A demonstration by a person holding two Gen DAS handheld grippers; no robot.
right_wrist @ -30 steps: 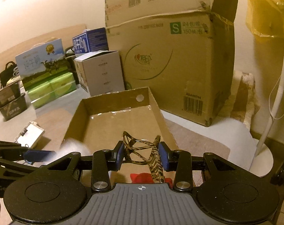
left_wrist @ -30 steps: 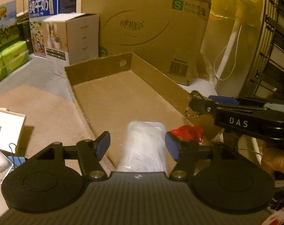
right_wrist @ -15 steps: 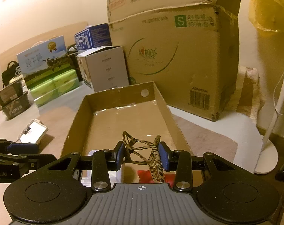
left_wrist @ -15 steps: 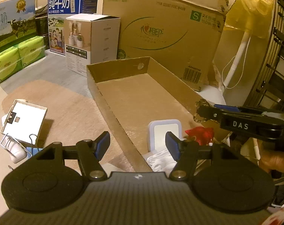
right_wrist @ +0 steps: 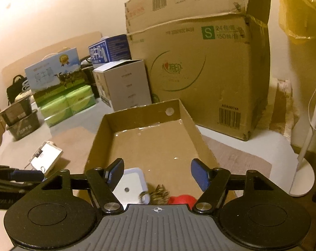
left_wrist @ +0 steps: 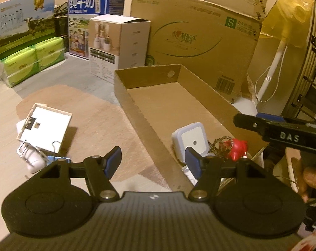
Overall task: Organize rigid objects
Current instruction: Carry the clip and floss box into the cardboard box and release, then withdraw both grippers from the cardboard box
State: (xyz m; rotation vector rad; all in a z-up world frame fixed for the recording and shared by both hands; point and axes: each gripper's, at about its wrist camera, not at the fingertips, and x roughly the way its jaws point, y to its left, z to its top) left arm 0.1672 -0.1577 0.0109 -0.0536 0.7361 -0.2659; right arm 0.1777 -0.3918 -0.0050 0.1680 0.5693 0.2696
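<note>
A shallow cardboard tray [left_wrist: 137, 108] [right_wrist: 141, 113] lies ahead. At its near end rest a white square night light [left_wrist: 189, 140] [right_wrist: 129, 185], a mottled brown hair clip [left_wrist: 219, 143] [right_wrist: 160, 192] and a red object [left_wrist: 236, 148] [right_wrist: 182, 199]. My left gripper [left_wrist: 152, 161] hangs over the tray's near left wall, its jaws opening with nothing between them. My right gripper [right_wrist: 158, 171] hovers above the clip, its jaws also opening and holding nothing. Its fingers [left_wrist: 252, 123] reach in from the right in the left wrist view.
Left of the tray lie a white flat box [left_wrist: 45, 127], binder clips [left_wrist: 57, 159] and a small white object [left_wrist: 34, 163]. Behind stand a large carton [left_wrist: 199, 35], a grey-white box [left_wrist: 120, 46], milk cartons and green tissue packs [left_wrist: 32, 60]. A fan stand [right_wrist: 304, 146] is at right.
The right gripper has opened and the patterned clip has dropped into the tray beside the red object. The left gripper has drawn leftward off the tray, leaving the white night light in it.
</note>
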